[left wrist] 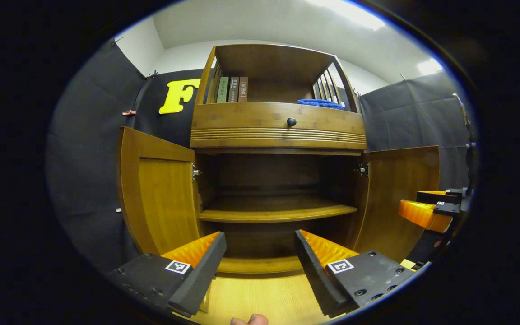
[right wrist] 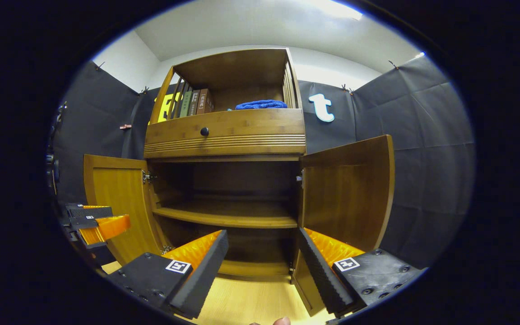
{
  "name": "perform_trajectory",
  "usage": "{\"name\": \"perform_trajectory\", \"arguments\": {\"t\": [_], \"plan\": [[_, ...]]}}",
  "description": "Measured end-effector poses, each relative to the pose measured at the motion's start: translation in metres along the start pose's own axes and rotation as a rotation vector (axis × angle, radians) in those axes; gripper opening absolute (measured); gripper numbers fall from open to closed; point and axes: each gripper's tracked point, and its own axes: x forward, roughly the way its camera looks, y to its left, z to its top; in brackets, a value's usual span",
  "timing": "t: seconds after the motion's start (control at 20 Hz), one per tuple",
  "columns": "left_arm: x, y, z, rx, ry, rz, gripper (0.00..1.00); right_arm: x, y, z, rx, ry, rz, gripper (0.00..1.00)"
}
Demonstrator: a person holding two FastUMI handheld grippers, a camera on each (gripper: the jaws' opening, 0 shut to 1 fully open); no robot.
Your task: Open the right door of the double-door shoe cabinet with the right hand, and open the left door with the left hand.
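Now I see the shoe cabinet [left wrist: 278, 131] straight in front of my left gripper [left wrist: 260, 266], and both of its doors stand open. The left door [left wrist: 158, 198] is swung out to the left side, and the right door [left wrist: 397, 198] is swung out to the right. Between them the inner shelf [left wrist: 278, 210] is visible, with dark space above and below it. My left gripper has its fingers spread wide and holds nothing; it is apart from both doors. At the right edge of the left gripper view I see the right gripper [left wrist: 429, 207], just in front of the right door.

In the right gripper view, my right gripper [right wrist: 262, 266] is also wide open and empty. The lower edge of the right door [right wrist: 348, 194] is near its right finger, but I cannot tell if they touch. The left door [right wrist: 118, 207] is open on the far side, and the left gripper [right wrist: 97, 221] shows in front of it.

Above the doors there is a drawer with a dark knob [left wrist: 291, 121]. On the top shelf stand some books [left wrist: 233, 89], and a blue cloth [left wrist: 321, 104] lies at the right.
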Motion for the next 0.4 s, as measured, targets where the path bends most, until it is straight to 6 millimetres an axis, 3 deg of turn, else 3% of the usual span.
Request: {"name": "perform_trajectory", "arguments": {"t": [0.4], "plan": [[-0.004, -0.016, 0.006, 0.004, -0.006, 0.003, 0.92, -0.004, -0.002, 0.011, -0.004, -0.005, 0.037, 1.00]]}}
